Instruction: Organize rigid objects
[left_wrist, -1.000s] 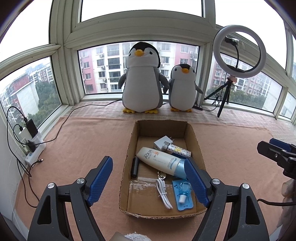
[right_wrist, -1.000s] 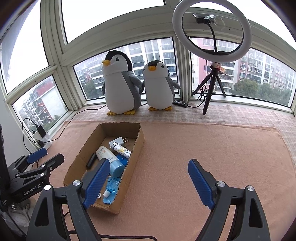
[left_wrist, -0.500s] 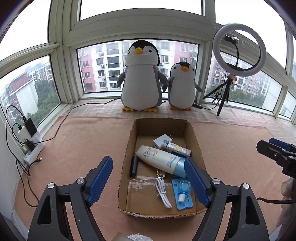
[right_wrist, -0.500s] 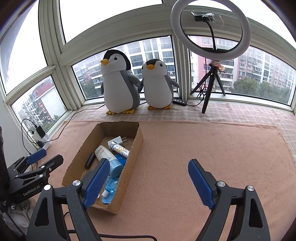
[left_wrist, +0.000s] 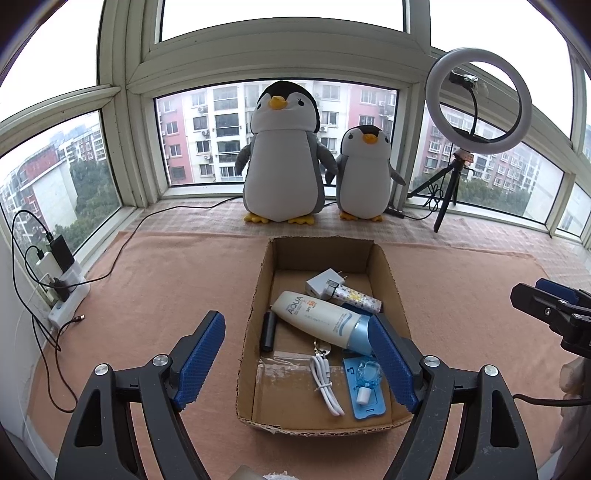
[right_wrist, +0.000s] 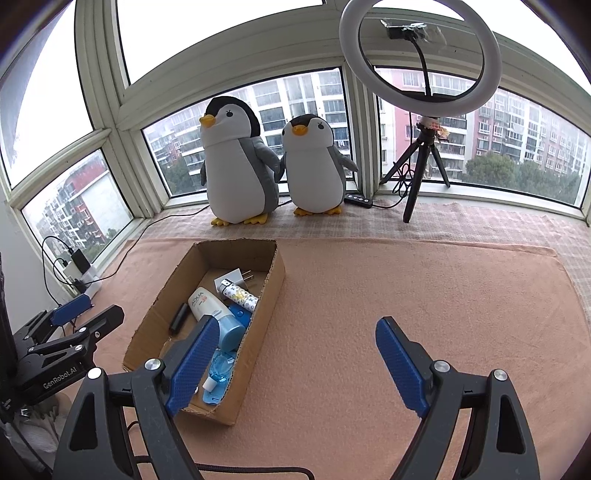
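— Cardboard box (left_wrist: 391, 280) sits on the pink blanket (left_wrist: 166, 280) in front of you. What is in it?

— Lots of hard little things. A sunscreen tube (left_wrist: 317, 319) lies across the middle. Behind it are a white plug (left_wrist: 325, 284) and a small patterned tube (left_wrist: 356, 298). A black stick (left_wrist: 268, 330) lies by the left wall. Near you are a white cable (left_wrist: 325, 384) and a blue card pack (left_wrist: 365, 384).

— Is your job done?

— It looks nearly done. I see nothing loose on the blanket, only the two penguin toys (left_wrist: 282, 162) and the ring light (left_wrist: 478, 107) by the window.

— What are your tongs doing?

— Your left gripper (left_wrist: 295, 360) is spread wide and holds nothing, right over the box. Your right gripper (right_wrist: 295, 365) is spread wide too, with nothing in it, over bare blanket beside the box.
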